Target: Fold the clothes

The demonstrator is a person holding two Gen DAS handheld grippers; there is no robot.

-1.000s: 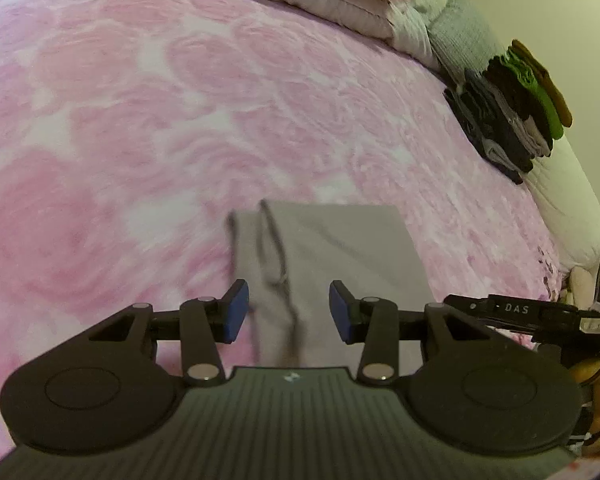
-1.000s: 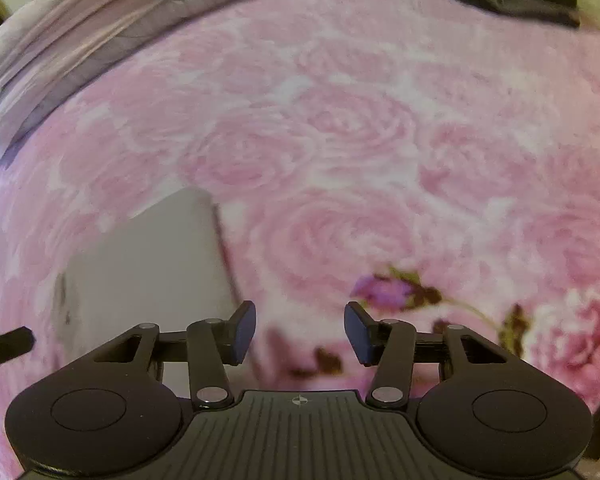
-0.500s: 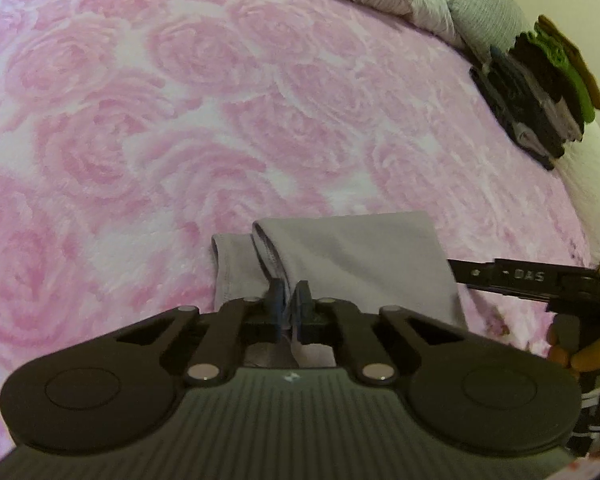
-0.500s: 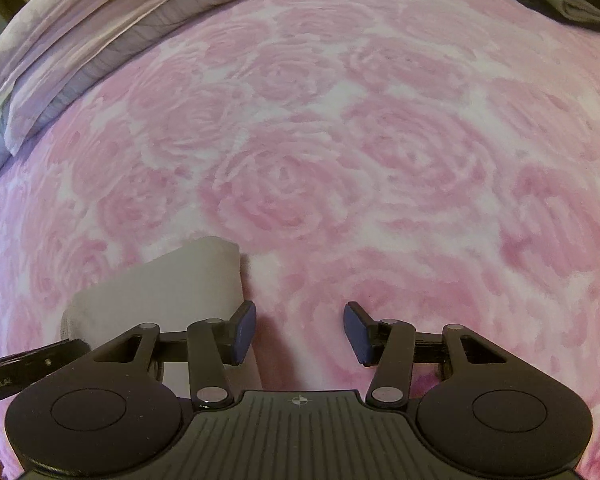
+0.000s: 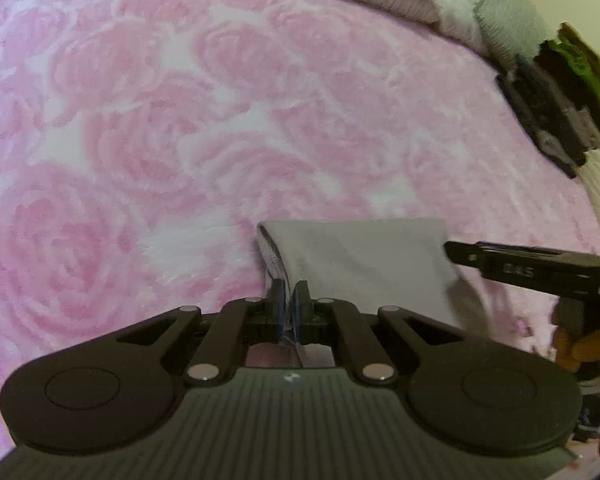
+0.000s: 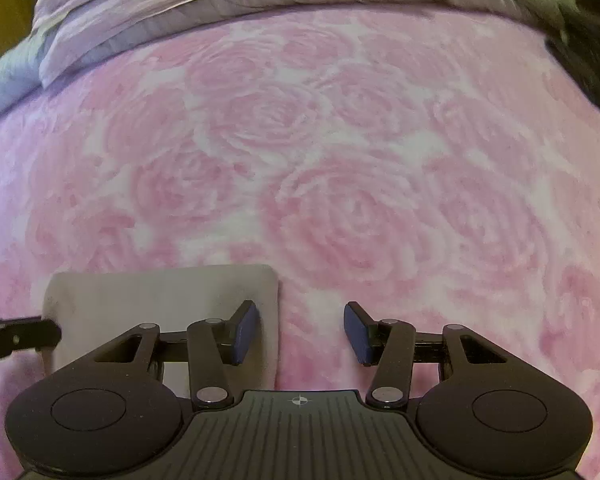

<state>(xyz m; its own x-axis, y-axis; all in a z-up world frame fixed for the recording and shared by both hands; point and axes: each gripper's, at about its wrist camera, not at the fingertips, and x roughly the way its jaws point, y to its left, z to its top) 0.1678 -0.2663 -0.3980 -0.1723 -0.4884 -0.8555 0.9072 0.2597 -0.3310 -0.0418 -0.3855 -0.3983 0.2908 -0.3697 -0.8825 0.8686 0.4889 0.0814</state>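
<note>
Pink roses cover the blanket (image 5: pixel 180 128) that fills both views. On it, near the lower middle of the left wrist view, lies a folded grey cloth (image 5: pixel 364 256), flat, with its layered edge at its left side. The left gripper (image 5: pixel 289 304) is clenched on that layered edge, a sliver of cloth pinched between its blue pads. To the right, the tip of the right gripper reaches in over the cloth's right edge. Far right, a stack of folded dark and green clothes (image 5: pixel 556 96) sits well apart. In the right wrist view the cloth (image 6: pixel 160 300) lies lower left; the right gripper (image 6: pixel 300 332) is spread wide, gripping nothing, its left pad over the cloth's right edge.
</note>
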